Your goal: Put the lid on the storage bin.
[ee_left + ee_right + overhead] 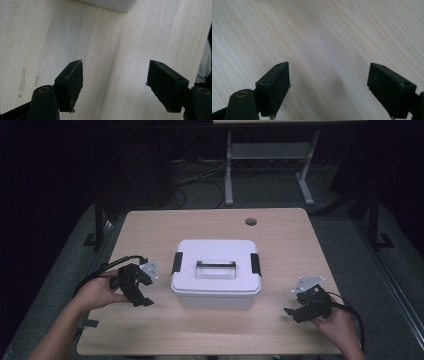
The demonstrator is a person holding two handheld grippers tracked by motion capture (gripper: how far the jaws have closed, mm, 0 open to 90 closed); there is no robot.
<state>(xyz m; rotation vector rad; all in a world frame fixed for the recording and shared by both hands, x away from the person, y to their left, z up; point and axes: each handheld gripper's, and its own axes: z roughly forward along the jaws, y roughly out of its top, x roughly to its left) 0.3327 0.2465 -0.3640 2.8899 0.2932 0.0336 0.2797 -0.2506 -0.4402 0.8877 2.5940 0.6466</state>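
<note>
Mid-table: white lidded box (216, 274), black side latches, clear handle.

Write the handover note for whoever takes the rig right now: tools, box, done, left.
Left tool: open, empty, over the table left of the white box.
Right tool: open, empty, over the table right of the box.
Box: mid-table, lid on, both black side latches down, handle flat.
Done: nothing visible; the box is not touched.
Left: probably the latches, then the lid.
</note>
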